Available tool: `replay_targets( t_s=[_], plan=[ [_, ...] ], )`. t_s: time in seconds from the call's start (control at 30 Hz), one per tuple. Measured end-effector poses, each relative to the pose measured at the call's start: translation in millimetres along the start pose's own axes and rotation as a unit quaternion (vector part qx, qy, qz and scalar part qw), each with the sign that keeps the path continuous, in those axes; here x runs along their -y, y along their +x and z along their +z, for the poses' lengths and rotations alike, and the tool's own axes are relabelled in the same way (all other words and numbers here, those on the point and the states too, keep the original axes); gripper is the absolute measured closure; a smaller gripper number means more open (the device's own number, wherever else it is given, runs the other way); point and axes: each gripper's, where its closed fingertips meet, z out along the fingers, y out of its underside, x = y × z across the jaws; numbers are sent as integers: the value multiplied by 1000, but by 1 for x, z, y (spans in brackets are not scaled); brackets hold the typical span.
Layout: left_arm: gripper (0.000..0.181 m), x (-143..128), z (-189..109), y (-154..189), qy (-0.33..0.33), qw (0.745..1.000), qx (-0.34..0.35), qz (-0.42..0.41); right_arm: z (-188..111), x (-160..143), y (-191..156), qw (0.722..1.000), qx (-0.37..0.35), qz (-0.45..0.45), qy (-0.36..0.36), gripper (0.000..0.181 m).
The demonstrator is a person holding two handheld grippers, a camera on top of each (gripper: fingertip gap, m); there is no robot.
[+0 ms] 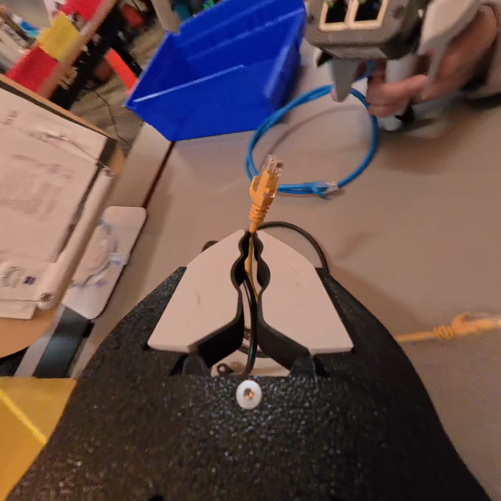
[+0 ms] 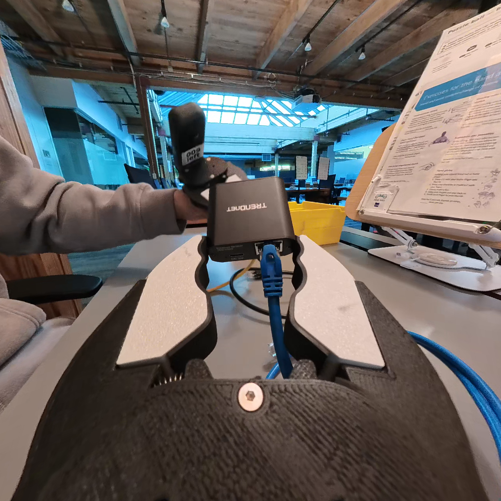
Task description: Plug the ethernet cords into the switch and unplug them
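My left gripper (image 1: 252, 233) is shut on the yellow ethernet cord (image 1: 250, 260). Its yellow plug (image 1: 267, 181) sticks out past the fingertips, above the table. My right gripper (image 2: 250, 244) is shut on the black switch (image 2: 249, 208) and holds it by its sides, tilted up off the table. The blue cord's plug (image 2: 271, 271) sits in one port on the switch's near face. The blue cord (image 1: 374, 141) loops over the table, and its free plug (image 1: 322, 187) lies there. The yellow cord's other plug (image 1: 461, 328) lies at the right.
A blue bin (image 1: 217, 81) stands at the far table edge. A yellow bin (image 2: 314, 219) is behind the switch. A stand with printed sheets (image 2: 433, 162) is on the right. A black cable (image 2: 244, 295) lies under the switch. A person's grey sleeve (image 2: 81, 206) reaches in from the left. The gap from one gripper's tips to the other's is roughly 15 centimeters.
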Motion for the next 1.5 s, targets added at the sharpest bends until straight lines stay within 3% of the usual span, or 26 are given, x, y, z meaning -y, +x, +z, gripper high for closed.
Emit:
replay_targets(
  t_s=[0.13,0.23,0.3,0.37,0.43,0.53,0.6,0.7,0.77,0.8,0.87,0.97,1.07,1.17,1.2,1.3,1.37,1.4,1.5],
  plan=[
    [181,15,-8,-13,38,999,34,-12,2,-2,-3,1000,6,-7,-9,121],
    [181,-2,3,-1,-14,1000,20,-4,2,-3,-3,1000,7,-8,-10,121],
    [180,-5,8,22,-19,999,-30,8,1,-2,-3,1000,6,-6,-8,121],
    [171,-2,6,57,-13,992,-122,15,1,-1,-3,1000,6,-7,-3,121],
    [159,-12,-1,93,-49,974,-219,25,1,-1,-3,1000,5,-7,-4,121],
    [148,-38,-8,122,-114,953,-271,69,1,-2,-4,1000,9,-8,-8,121],
    [147,-60,-5,128,-153,945,-266,115,2,-2,-4,1000,11,-7,-10,121],
    [153,-75,0,135,-156,944,-268,114,2,-2,-5,1000,13,-7,-10,121],
    [159,-69,9,133,-120,958,-243,88,2,-3,-5,1000,13,-8,-10,121],
    [175,-72,12,129,-126,961,-229,89,2,-3,-5,1000,13,-8,-11,121],
    [176,-67,11,129,-120,962,-228,85,2,-3,-5,1000,12,-9,-10,121],
    [177,-35,-12,131,-61,955,-289,9,1,-2,-5,1000,13,-9,-8,121],
    [177,5,-40,108,30,940,-324,-101,2,-2,-5,1000,14,-8,-9,121],
    [177,39,-63,71,143,892,-340,-262,2,-3,-6,1000,15,-9,-10,121],
    [177,46,-68,58,168,858,-348,-338,2,-3,-6,1000,14,-9,-10,121],
    [177,46,-74,20,195,723,-343,-568,2,-3,-6,1000,15,-12,-11,121],
    [177,40,-84,21,185,644,-389,-632,3,-3,-7,1000,16,-13,-13,121],
    [177,36,-89,29,167,630,-413,-636,3,-4,-7,1000,17,-13,-14,121],
    [177,15,-105,71,72,648,-481,-585,3,-4,-7,1000,18,-13,-15,121]
  ],
)
